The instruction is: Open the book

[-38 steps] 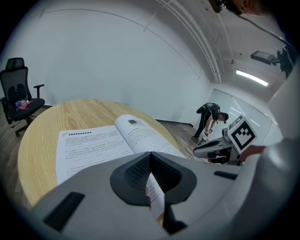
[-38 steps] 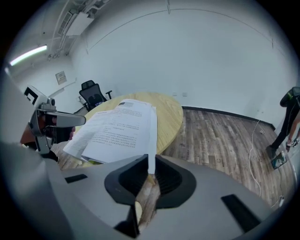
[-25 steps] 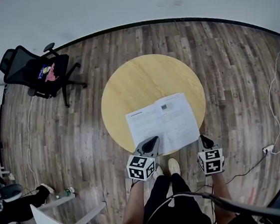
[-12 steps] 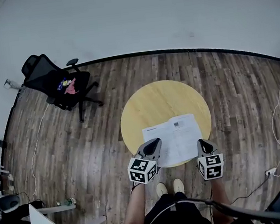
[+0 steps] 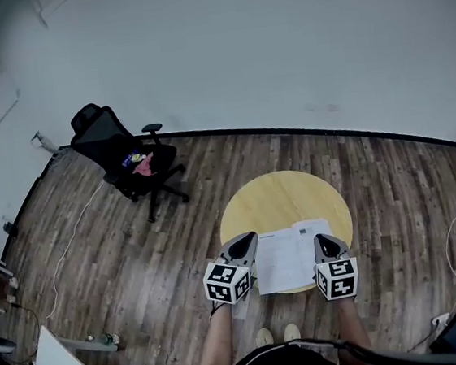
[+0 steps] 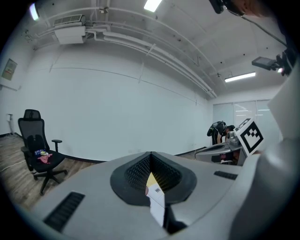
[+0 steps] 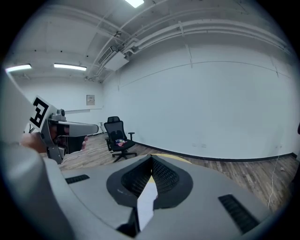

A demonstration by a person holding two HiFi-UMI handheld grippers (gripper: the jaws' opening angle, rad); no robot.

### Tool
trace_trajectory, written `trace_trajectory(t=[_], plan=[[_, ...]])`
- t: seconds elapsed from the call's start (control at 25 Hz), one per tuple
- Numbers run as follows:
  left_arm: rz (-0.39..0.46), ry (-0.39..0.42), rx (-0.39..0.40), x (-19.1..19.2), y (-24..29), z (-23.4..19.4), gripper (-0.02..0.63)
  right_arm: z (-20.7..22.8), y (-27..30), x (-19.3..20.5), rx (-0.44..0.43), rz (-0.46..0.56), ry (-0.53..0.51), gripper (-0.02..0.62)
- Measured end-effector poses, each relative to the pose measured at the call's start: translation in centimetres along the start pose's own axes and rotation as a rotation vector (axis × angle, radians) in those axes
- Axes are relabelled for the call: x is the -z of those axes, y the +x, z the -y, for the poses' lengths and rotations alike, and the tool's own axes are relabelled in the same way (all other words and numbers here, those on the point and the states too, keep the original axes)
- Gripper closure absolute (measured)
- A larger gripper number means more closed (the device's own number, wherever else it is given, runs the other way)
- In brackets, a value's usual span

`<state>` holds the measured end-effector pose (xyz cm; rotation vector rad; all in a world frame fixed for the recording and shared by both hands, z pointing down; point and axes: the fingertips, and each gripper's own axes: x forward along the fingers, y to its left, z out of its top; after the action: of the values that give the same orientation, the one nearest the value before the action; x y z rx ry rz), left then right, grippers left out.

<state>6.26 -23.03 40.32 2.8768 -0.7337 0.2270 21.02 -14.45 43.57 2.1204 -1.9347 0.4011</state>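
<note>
Head view: book (image 5: 290,256) open on table (image 5: 282,194); gripper views: ceiling lights (image 6: 240,77).

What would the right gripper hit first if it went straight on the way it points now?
Probably the round table: its yellow top shows just past the right gripper's shut fingers. Depth is unclear; it might clear the far rim and reach the wood floor.

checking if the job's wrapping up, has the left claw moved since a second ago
Yes. Against the round table, the left claw has shifted farther up the book, from its near left corner to beside its left edge.
</note>
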Motion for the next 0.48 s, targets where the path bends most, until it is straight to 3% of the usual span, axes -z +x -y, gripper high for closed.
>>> trace_trajectory(t=[0.48], plan=[[0.109,0.062,-0.095,-5.9,-5.8,-2.8,0.607,-7.2,0.8,-6.4,-0.133,0.12,-0.052,0.591]])
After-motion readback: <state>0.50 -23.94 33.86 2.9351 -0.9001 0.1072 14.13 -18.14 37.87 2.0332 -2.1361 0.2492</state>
